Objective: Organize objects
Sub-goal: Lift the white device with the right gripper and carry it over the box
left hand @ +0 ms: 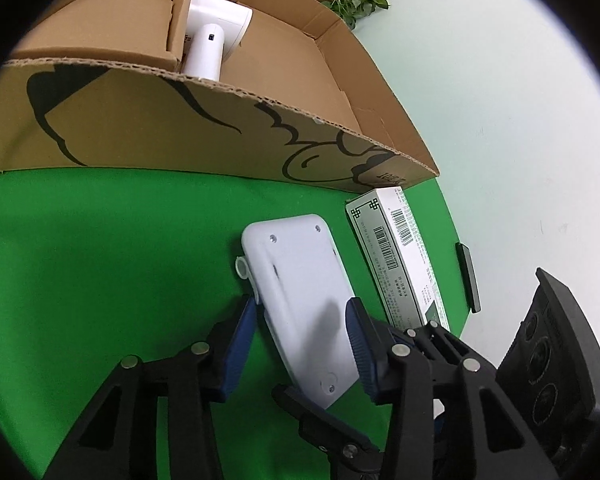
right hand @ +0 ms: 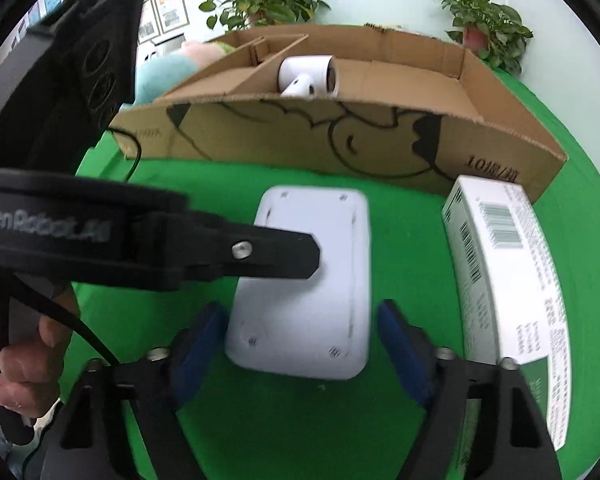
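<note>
On the green bench (left hand: pixel 100 260), before the cardboard box (left hand: pixel 148 120), the white device (left hand: pixel 300 292) lies flat. The left tongs (left hand: pixel 300 344) pinch its long edges near one end; the right tongs (right hand: pixel 300 344) straddle it, gaping, untouching. Such an off-centre hold could let it pivot into the carton (right hand: pixel 500 264) alongside.

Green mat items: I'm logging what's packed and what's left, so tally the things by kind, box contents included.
White flat device: 1
White barcoded carton: 1
White hair dryer, in the cardboard box: 1
Cardboard box: 1
Total: 4
</note>
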Demonstrator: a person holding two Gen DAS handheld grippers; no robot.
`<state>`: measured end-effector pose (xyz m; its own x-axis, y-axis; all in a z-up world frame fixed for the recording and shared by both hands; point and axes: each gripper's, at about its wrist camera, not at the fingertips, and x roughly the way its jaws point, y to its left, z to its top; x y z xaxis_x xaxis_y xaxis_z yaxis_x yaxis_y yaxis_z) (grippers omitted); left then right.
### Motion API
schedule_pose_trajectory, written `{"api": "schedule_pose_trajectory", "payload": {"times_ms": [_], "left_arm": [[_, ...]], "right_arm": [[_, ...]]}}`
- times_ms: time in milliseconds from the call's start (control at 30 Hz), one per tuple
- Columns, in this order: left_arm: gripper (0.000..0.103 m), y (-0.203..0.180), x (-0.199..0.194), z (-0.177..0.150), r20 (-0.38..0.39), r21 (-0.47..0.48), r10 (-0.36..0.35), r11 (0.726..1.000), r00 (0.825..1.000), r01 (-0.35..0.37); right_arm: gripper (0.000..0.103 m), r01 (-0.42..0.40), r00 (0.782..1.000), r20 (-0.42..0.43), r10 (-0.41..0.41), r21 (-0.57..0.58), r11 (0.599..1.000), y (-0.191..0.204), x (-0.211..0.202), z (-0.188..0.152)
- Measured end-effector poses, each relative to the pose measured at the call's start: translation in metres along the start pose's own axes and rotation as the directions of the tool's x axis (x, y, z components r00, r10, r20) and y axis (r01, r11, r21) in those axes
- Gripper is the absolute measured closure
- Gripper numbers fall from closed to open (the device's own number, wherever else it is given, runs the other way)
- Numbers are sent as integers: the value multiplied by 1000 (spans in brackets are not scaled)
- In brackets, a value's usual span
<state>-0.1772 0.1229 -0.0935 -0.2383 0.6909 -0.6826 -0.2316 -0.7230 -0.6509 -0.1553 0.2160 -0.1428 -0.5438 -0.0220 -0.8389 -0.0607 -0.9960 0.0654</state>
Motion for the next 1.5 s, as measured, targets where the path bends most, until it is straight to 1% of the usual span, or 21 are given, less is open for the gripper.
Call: {"api": "schedule_pose_trajectory", "payload": {"times_ms": [67,100,133,267,333,467,633,733,800,867,1000,1167,1300,1500], "left_arm": [[65,-2,1,-2,-6,6,14,1000,1000,-14],[70,-3,1,-3,-11,10,19,1000,1000,-19],[71,-4,2,-4,-14,12,20,1000,1000,-20],[72,-6,2,-6,-14,6,16,1000,1000,-16],[72,-9,-1,-7,-5,17,18,1000,1000,-18],[72,-18,-16,-6,29,40,10,999,1000,-11],[73,-45,-43,3,88,82,0,997,996,-7],[73,-62,-65,8,136,140,-1,990,991,-18],[73,-75,-79,13,167,172,-9,985,986,-20],[73,-86,-91,17,194,193,-14,981,981,-25],[73,-105,-103,29,228,229,-8,972,974,-45],[73,-128,-117,55,262,259,-4,963,965,-66],[73,-133,-124,71,278,282,-1,956,961,-80],[72,-134,-128,98,277,287,-10,955,961,-73]], "right_arm": [[35,7,1000,4,-7,10,1000,0,-1,-4],[36,16,1000,-1,-16,13,1000,0,-1,-5],[36,23,1000,-5,-23,17,1000,1,-2,-6],[37,39,999,-20,-38,49,998,0,-4,-9],[37,35,999,-11,-35,58,998,0,-5,-10],[37,42,998,33,-44,57,997,5,-18,-11],[37,61,992,106,-67,59,996,12,-42,-1],[37,71,982,174,-81,62,996,14,-68,6],[37,86,970,224,-96,54,995,17,-85,13],[37,95,960,260,-105,49,994,18,-99,19],[37,96,942,316,-108,52,994,19,-119,33],[37,101,927,359,-109,41,994,17,-140,48],[37,114,913,390,-117,30,993,14,-150,68],[37,123,910,395,-124,28,992,8,-152,102]]}}
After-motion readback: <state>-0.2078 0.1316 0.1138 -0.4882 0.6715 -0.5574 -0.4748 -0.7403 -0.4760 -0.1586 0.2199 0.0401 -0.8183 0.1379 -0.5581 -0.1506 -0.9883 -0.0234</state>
